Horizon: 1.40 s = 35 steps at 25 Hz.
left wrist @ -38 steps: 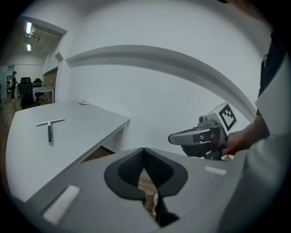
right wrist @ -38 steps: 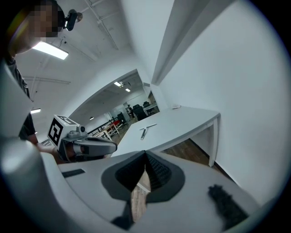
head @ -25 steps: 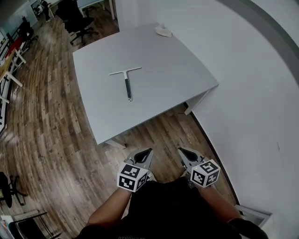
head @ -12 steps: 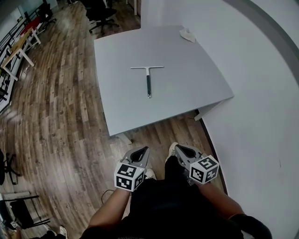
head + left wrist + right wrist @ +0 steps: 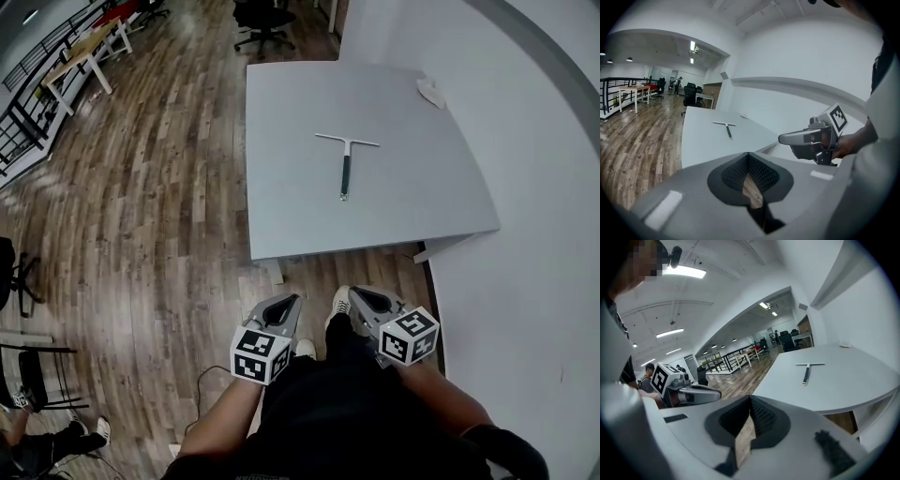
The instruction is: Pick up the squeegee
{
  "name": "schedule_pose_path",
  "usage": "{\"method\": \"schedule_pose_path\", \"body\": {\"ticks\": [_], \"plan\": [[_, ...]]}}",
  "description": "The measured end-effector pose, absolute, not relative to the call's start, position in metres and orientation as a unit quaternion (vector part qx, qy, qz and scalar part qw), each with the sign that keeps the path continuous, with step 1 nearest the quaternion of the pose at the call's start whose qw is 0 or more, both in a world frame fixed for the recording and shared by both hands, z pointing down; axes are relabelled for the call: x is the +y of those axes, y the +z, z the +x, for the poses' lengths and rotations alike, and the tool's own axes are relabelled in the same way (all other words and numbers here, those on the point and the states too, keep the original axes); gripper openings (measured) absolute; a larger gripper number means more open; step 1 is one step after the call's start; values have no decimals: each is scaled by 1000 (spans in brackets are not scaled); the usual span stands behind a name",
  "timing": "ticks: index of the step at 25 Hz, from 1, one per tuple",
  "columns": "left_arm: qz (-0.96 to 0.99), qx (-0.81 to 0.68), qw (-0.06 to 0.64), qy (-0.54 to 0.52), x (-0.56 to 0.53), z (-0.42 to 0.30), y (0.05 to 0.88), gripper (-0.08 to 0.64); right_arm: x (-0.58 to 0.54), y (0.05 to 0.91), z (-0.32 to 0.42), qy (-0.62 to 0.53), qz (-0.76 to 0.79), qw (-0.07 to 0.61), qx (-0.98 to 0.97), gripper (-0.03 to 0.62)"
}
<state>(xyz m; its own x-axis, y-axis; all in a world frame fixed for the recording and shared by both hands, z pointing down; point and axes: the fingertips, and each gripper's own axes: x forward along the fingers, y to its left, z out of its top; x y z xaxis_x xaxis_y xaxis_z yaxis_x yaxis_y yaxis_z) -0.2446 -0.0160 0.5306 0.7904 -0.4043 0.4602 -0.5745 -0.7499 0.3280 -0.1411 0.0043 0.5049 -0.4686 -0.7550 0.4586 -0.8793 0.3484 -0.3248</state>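
Two tongs in view, both mine, both held low and close to my body, well short of the counter.

Far left: wooden floor [image 5: 141,216], with a black chair [image 5: 11,272] at the frame edge.

Left tongs [image 5: 289,304]: clenched, pads meeting at the tip, nothing between them. In the left gripper view only floor shows through the small gap behind the pads. Marker cube [image 5: 260,354] sits at the rear, toward my forearm.

A pale shoe [image 5: 339,303] stands on the floor between the two tongs.

Grey counter [image 5: 291,187]: its near edge lies beyond both tips, with a strip of floor between.

Squeegee [image 5: 345,161]: lies flat on the counter, roughly mid-surface and untouched. It is T-shaped, with the thin blade bar on the far side and the dark handle running back toward me. It is well apart from both tongs, and both gripper views show it ahead on the counter top.

Right tongs [image 5: 360,298]: clenched, pads together, empty. They sit level with the left pair and just beside it, with the tips angled slightly inward.

A small white crumpled cloth [image 5: 431,91] lies at the counter's far right corner, well apart from the squeegee.

Far right: a white wall [image 5: 544,244] runs along the counter's right side.
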Motion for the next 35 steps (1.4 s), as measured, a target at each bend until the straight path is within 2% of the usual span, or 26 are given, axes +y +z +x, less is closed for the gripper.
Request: {"method": "schedule_pose_path", "body": {"ticks": [6, 17, 35], "plan": [[910, -293, 237, 174, -26, -253, 542, 6, -10, 515, -151, 265, 482, 120, -827, 5], [909, -305, 231, 166, -60, -230, 535, 7, -46, 510, -126, 255, 478, 117, -832, 5], [906, -297, 226, 200, -146, -112, 532, 6, -133, 517, 2, 288, 493, 90, -816, 5]]}}
